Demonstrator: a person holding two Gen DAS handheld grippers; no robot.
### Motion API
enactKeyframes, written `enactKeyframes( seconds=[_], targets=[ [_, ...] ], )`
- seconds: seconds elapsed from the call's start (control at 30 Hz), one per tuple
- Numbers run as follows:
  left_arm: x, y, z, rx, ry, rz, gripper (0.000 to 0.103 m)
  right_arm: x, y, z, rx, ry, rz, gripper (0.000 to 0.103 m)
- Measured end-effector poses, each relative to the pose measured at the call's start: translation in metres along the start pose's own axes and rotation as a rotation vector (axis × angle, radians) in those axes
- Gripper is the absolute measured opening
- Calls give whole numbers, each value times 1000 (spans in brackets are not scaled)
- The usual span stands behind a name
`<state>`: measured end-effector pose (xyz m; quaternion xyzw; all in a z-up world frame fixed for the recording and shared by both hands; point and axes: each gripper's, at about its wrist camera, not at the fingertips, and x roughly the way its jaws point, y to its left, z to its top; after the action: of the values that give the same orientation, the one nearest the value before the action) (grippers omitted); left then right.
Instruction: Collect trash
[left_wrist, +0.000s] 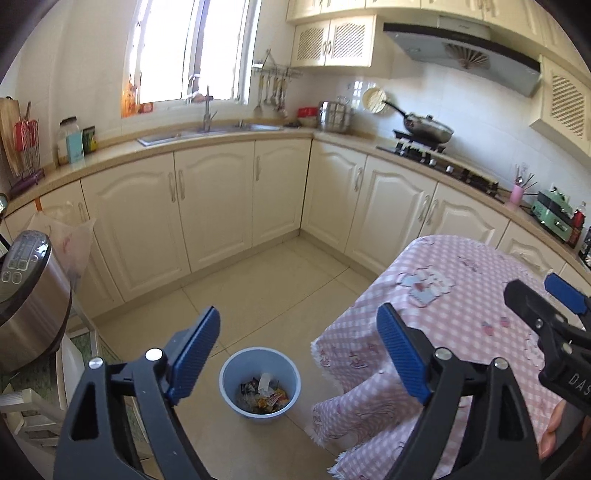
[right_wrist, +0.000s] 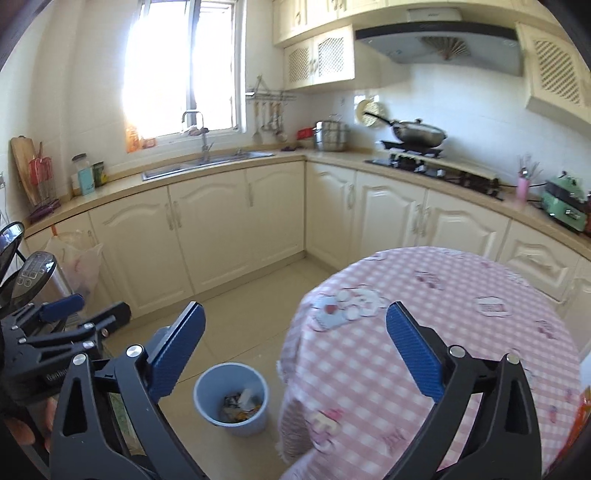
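Both grippers, left (left_wrist: 297, 354) and right (right_wrist: 295, 347), gape empty above the bin (left_wrist: 259, 384) (wrappers inside), probably because the trash is dropped.

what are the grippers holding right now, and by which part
Nothing is held. The left gripper and the right gripper both stand open with empty space between their blue pads; the trash lies in the blue bin on the floor.
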<state>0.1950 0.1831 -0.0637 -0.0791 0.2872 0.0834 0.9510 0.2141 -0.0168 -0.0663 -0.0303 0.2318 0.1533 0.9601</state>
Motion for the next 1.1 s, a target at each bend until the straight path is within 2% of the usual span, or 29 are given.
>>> enactKeyframes(
  seconds=[0.1,0.47,0.83,1.1],
  targets=[
    [-28,-17,-4,23,-39,-14,86,-34,-13,-8,5,-32,-59,95],
    [-124,-66,-30,103,-170,-43,93,-121,-29,-32,21,-127,-101,95],
    [-182,-69,-55,122,-258,-52,93,-180,-18,-52,16,-198,-126,95],
    [-209,-76,-60,133,-313,-86,93,-208,-14,-61,-3,-253,-150,95]
  ],
)
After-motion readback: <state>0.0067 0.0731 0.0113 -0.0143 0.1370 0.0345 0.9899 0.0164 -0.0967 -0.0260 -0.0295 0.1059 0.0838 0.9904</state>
